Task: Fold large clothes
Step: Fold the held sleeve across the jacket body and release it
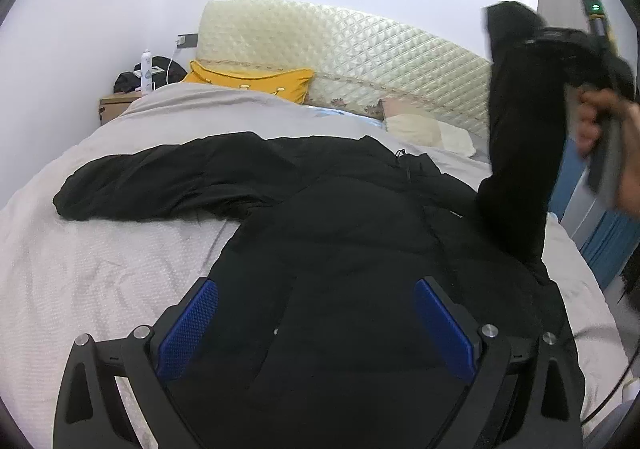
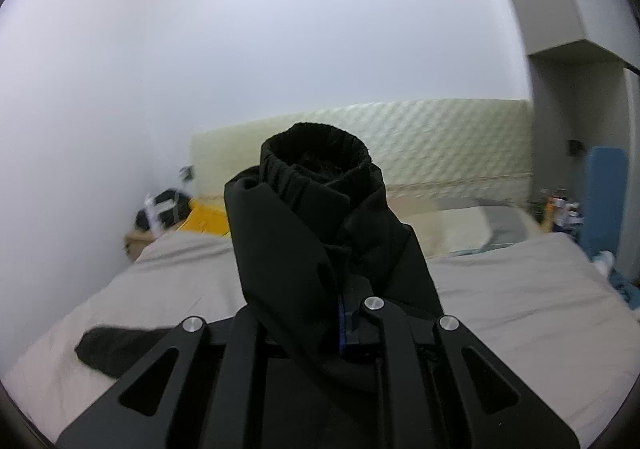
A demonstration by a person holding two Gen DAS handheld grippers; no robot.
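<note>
Left hand-held gripper (image 1: 316, 329) low, jaws spread wide, blue pads (image 1: 188, 325) apart; right hand-held gripper (image 2: 340, 313) raised, gripped by a hand (image 1: 600, 121), jaws pinched nearly together on a black sleeve (image 2: 320, 217)

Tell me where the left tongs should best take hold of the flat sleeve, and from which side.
Probably at the cuff end of the flat sleeve, coming from the picture's left. It lies stretched out on the bed, with its tip free, away from the jacket body. The left tongs stand open over the body.
</note>
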